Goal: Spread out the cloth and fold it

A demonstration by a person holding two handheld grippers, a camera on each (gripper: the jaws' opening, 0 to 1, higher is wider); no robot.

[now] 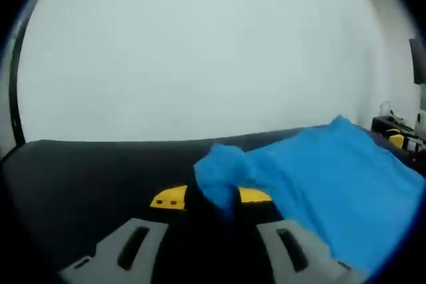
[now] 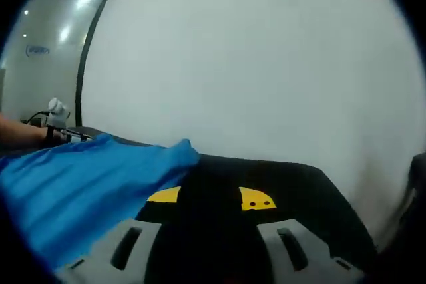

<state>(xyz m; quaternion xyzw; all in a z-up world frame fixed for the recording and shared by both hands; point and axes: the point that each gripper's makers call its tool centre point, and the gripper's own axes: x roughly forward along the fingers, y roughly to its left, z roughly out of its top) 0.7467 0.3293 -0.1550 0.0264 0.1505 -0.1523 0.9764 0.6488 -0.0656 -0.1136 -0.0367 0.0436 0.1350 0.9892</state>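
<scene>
Your left gripper (image 1: 213, 207) is clamped on a bunched corner of the blue cloth (image 1: 333, 184); your right gripper's (image 2: 210, 221) state I cannot tell. Pull unevenly and the corner may slip onto the black counter (image 1: 86, 177).

Left gripper (image 1: 212, 212): jaws low over the black surface, closed up on a bunched corner of the blue cloth (image 1: 333, 184), yellow tips either side of the wad. Right gripper (image 2: 212, 205): yellow tips apart, nothing seen between them. Person's forearm (image 2: 20, 134) at far left of right gripper view
</scene>
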